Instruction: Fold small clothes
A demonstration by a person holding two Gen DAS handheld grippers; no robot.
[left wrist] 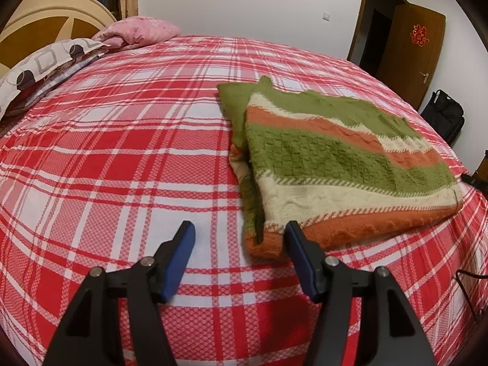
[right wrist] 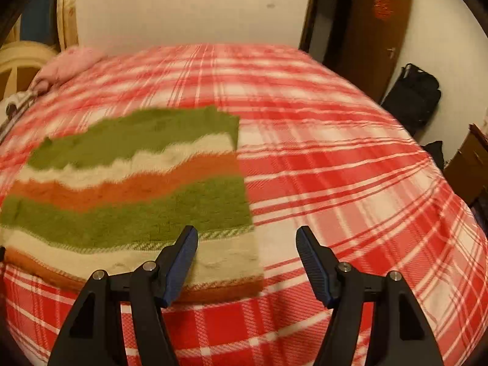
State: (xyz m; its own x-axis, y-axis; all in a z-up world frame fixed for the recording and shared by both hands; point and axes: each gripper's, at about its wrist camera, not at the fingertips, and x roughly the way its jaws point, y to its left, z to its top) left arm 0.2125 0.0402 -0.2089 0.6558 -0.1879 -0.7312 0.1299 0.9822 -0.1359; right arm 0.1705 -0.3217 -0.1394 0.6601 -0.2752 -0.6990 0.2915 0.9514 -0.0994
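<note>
The sweater point(left wrist: 335, 164) lies on the bed point(left wrist: 122, 152) near its front edge, a sleeve seemingly tucked under its left side, likely partway through folding. The left gripper point(left wrist: 241, 238) and right gripper point(right wrist: 247, 241) hover at its near corners, jaws wide apart and empty, probably placed for the next fold

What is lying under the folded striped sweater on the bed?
The sweater lies on the red plaid bedcover. A folded layer of the same sweater sticks out below its left edge. Whatever else sits beneath is covered.
</note>
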